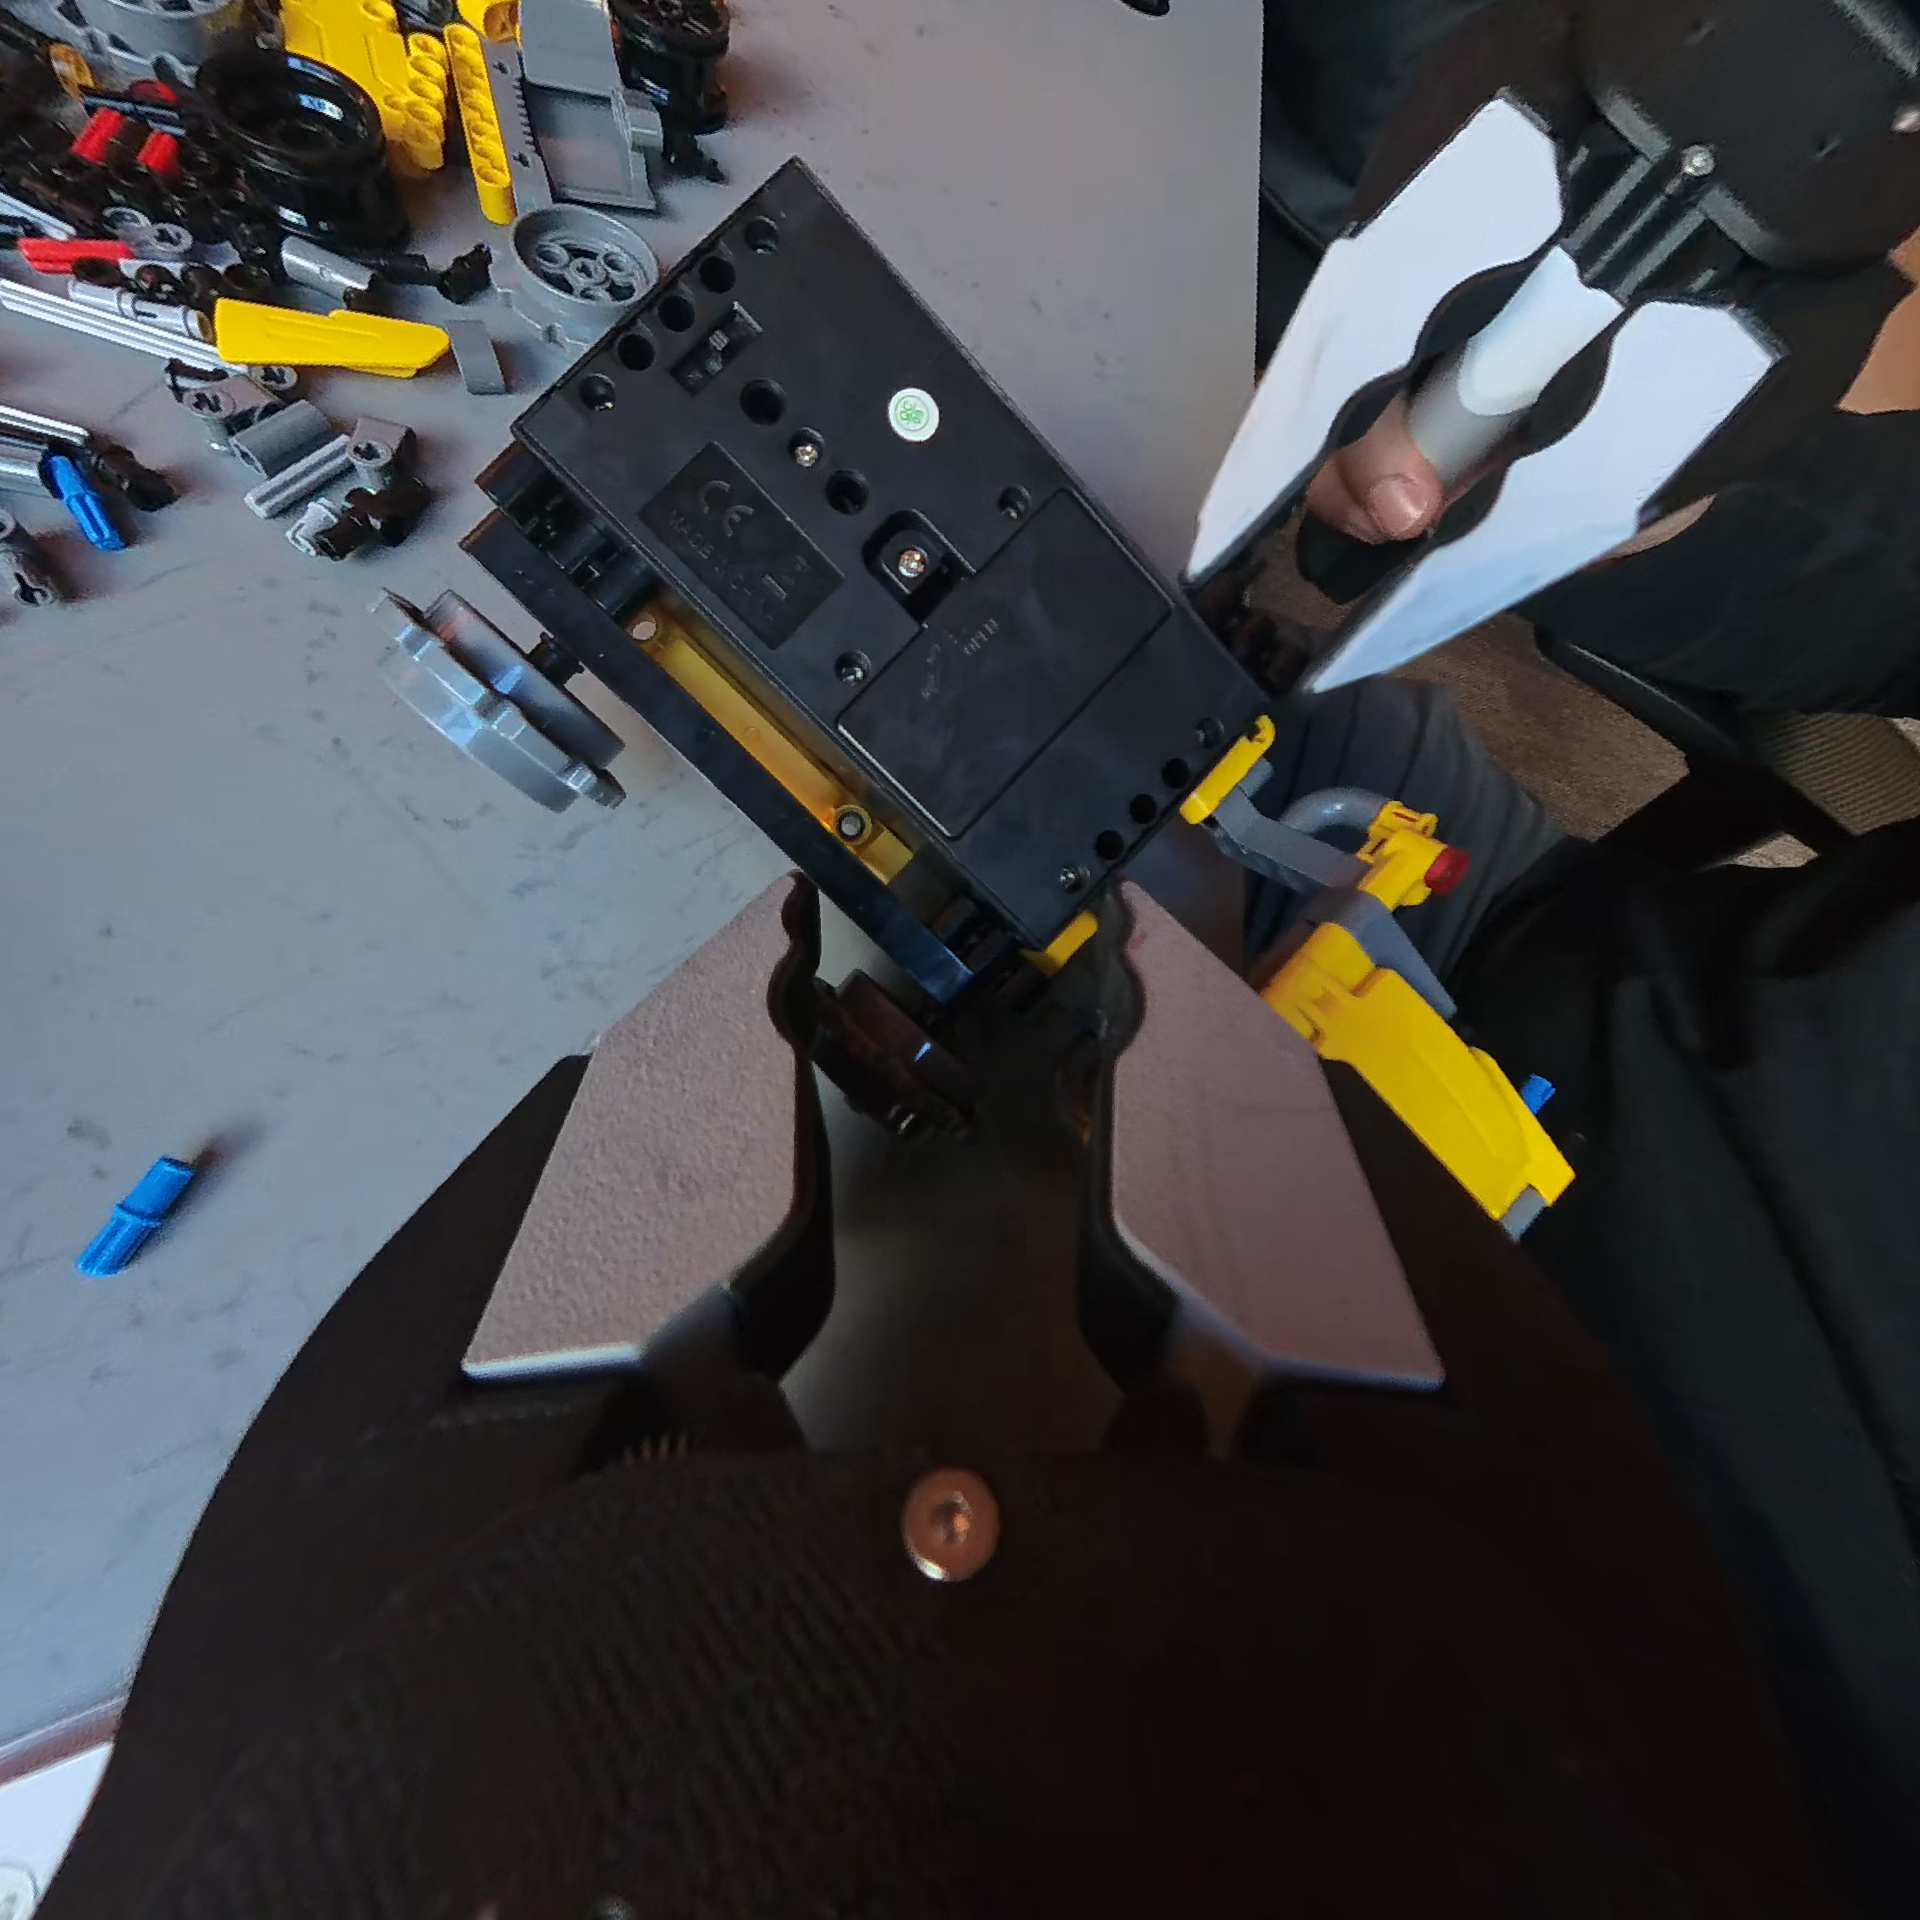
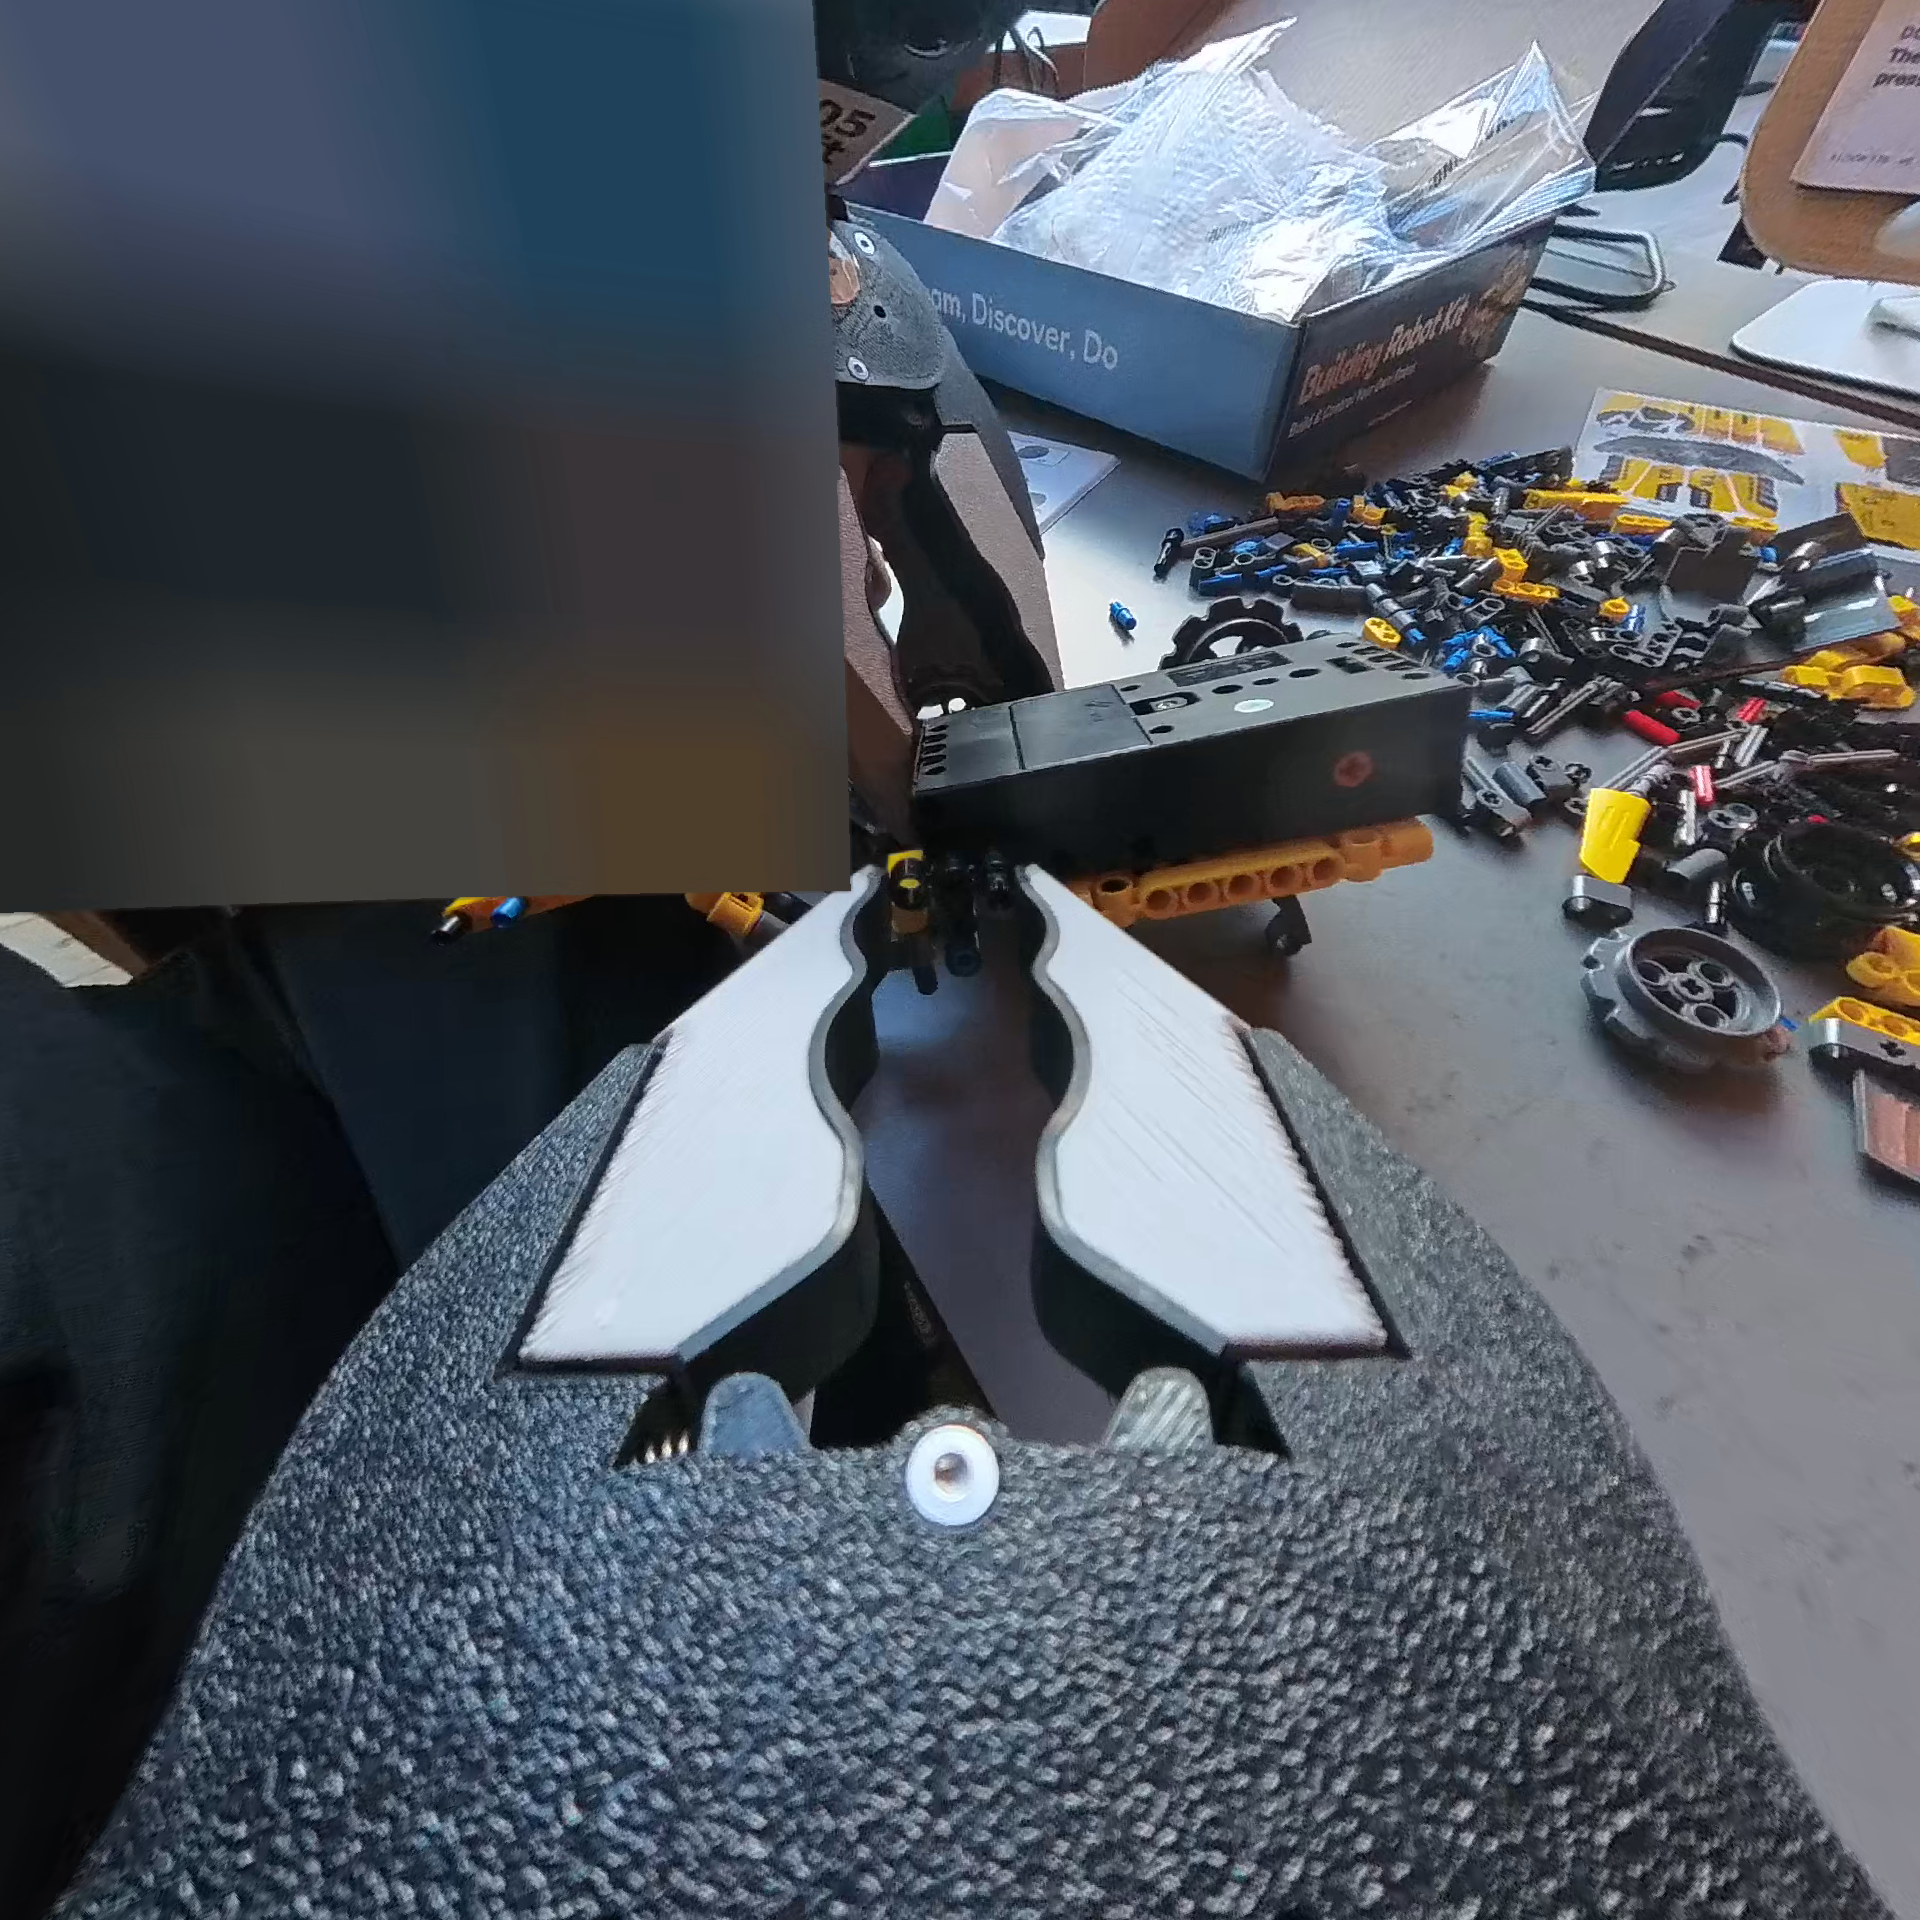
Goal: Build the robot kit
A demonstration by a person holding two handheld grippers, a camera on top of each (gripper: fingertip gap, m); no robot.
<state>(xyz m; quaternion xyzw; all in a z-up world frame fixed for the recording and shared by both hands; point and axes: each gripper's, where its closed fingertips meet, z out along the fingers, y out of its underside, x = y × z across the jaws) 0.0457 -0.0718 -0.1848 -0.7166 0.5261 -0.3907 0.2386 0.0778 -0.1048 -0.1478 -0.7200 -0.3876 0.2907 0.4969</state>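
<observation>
The left gripper (image 1: 951, 997) is clamped on the near end of the black box (image 1: 873, 582), holding it above the table (image 1: 260, 935). The right gripper (image 2: 951, 894) stands slightly apart at the pins (image 2: 956, 904) under the box's end; whether it grips them, I cannot tell. The left hold should be kept firm and level. Loose parts (image 2: 1558, 644) crowd the far right, behind them a kit box (image 2: 1195, 343); a grey wheel (image 1: 499, 707) lies left.
</observation>
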